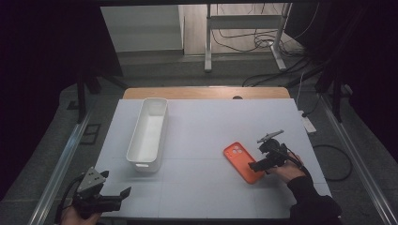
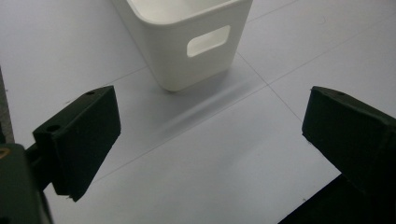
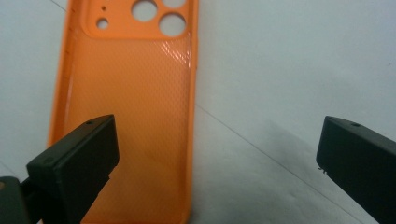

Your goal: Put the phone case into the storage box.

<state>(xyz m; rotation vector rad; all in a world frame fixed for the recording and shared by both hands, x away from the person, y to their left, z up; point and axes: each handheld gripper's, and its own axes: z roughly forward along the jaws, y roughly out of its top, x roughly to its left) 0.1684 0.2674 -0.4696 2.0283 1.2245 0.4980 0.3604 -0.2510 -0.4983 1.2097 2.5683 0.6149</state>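
An orange phone case point(image 1: 241, 162) lies flat on the white table point(image 1: 211, 122) at the right, its camera cutouts at the far end. My right gripper point(image 1: 259, 157) hovers at the case's right edge, held by a hand in a dark sleeve. In the right gripper view the jaws stand wide open point(image 3: 217, 140). One jaw is above the phone case point(image 3: 130, 102), the other above bare table, and nothing is pinched. My left gripper point(image 1: 120, 198) rests at the table's front left corner, open point(image 2: 210, 121) and empty, pointing toward a white bin point(image 2: 196, 42).
The long white bin point(image 1: 149, 133) stands left of centre, running front to back, with a handle slot in its near end. Past the table's wooden far edge point(image 1: 206, 93) is a metal stand with cables on the floor. A power strip point(image 1: 308, 123) lies off the right side.
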